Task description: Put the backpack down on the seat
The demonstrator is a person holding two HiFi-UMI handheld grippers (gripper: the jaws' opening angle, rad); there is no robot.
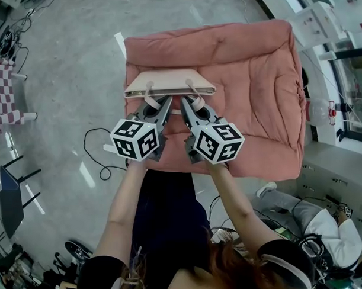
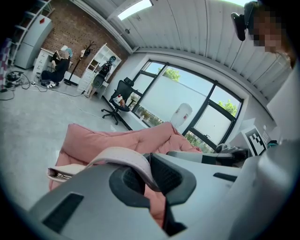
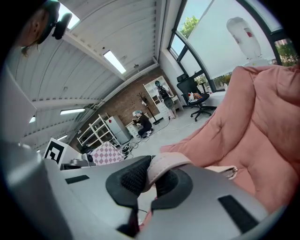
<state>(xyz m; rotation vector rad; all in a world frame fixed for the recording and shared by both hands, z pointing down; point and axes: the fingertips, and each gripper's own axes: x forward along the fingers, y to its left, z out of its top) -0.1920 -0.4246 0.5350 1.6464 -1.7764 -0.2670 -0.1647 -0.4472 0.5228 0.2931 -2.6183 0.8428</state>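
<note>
Where jaws pinch its straps (image 2: 123, 157) — backpack (image 1: 167, 83) just ahead

The backpack (image 1: 169, 85) is over the seat's (image 1: 259, 79) left part, left gripper (image 1: 160, 106) and right gripper (image 1: 189, 106) before it.

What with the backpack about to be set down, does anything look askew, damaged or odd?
Nothing stands out. The backpack lies square to the pink seat cushion, its top edge even. The left gripper and right gripper are each shut on one strap, side by side.
</note>
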